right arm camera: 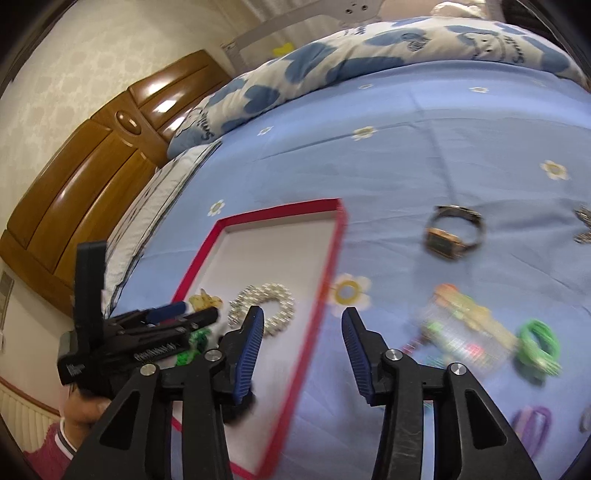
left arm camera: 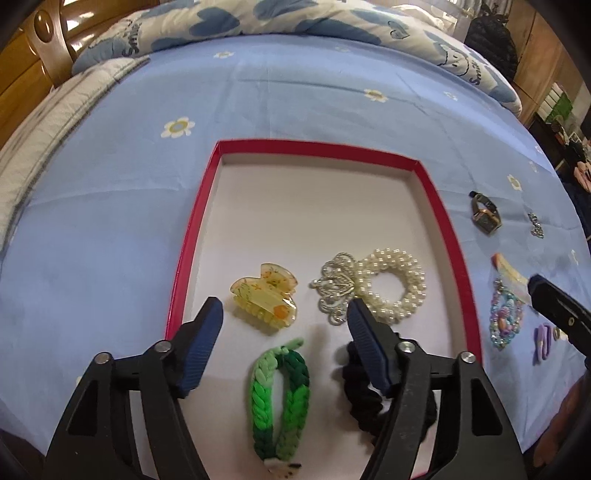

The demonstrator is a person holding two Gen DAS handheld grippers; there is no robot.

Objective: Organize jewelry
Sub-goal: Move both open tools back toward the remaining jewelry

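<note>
A red-rimmed tray [left arm camera: 195,236] with a white floor lies on the blue bedsheet. In it lie a yellow claw clip [left arm camera: 264,299], a pearl scrunchie [left arm camera: 391,288] with a silver crown [left arm camera: 334,286], a green braided band [left arm camera: 280,391] and a black scrunchie [left arm camera: 365,402]. My left gripper [left arm camera: 284,308] hangs open above the tray, the green band below between its fingers, untouched. My right gripper [right arm camera: 303,314] is open and empty over the tray's right rim [right arm camera: 328,266]. A square watch [right arm camera: 448,236] lies on the sheet to the right.
Right of the tray on the sheet lie a packet of coloured beads [left arm camera: 504,314], purple clips [left arm camera: 543,339], a small silver piece [left arm camera: 535,225] and a green coil tie [right arm camera: 537,345]. A folded quilt [left arm camera: 295,18] and a wooden headboard [right arm camera: 92,177] bound the bed.
</note>
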